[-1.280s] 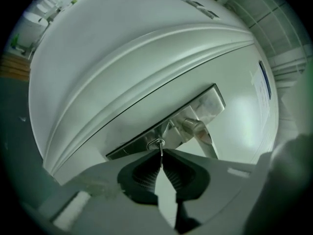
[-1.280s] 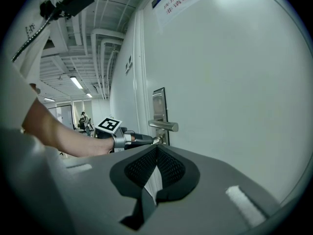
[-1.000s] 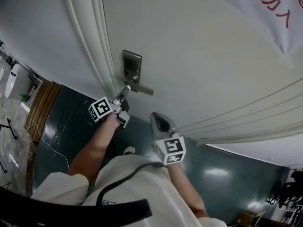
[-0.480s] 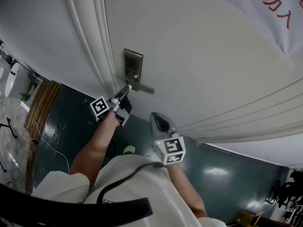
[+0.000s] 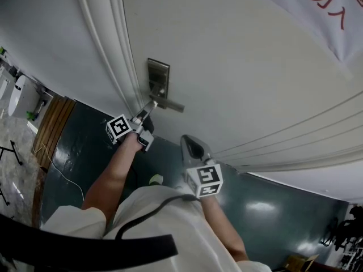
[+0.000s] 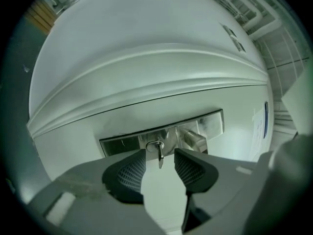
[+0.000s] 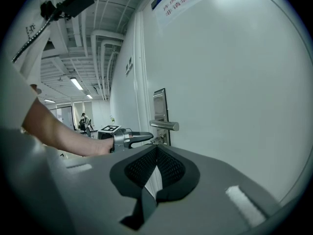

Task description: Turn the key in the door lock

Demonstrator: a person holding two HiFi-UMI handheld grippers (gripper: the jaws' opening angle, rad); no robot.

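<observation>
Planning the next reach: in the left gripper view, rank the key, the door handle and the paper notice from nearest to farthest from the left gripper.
1. key: between the left gripper's opening jaws, touched by neither pad.
2. door handle: just right of the key.
3. paper notice: far right of the view, well beyond the handle.

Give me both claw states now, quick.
Left claw: opening, key between its pads, not gripped.
Right claw: closed, holding nothing.
</observation>
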